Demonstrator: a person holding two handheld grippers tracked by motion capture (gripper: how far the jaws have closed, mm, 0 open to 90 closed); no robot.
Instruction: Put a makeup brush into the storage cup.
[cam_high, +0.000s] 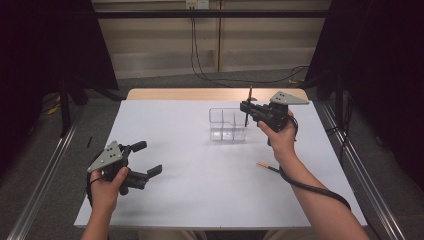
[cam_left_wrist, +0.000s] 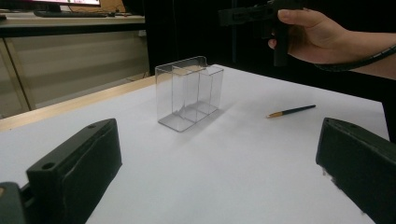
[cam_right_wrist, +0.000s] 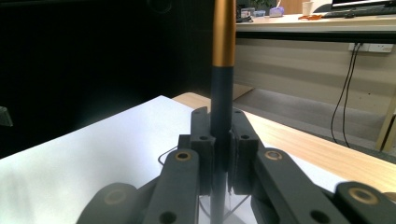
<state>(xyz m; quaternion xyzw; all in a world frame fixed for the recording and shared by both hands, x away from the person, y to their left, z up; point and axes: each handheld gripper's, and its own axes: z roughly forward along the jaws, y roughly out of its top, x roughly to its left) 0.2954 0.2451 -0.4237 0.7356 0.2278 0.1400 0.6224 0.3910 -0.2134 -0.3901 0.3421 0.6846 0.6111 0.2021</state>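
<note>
Clear organizer (cam_high: 227, 125) — right hand-held gripper (cam_high: 246, 107) pinches pencil (cam_high: 248, 106) above.

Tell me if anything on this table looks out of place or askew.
One pen lies loose on the white table, apart from the clear organizer. The right gripper holds another pen upright. Nothing looks spilled or damaged.

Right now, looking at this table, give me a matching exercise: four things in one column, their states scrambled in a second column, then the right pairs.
Things:
1. left tongs
2. right tongs
3. clear organizer
4. loose pen

States:
A. lying flat on the white table
B. shut on an upright pen
C. open, holding nothing
D. standing on the table, its compartments looking empty

Pairs: 1-C, 2-B, 3-D, 4-A
</note>
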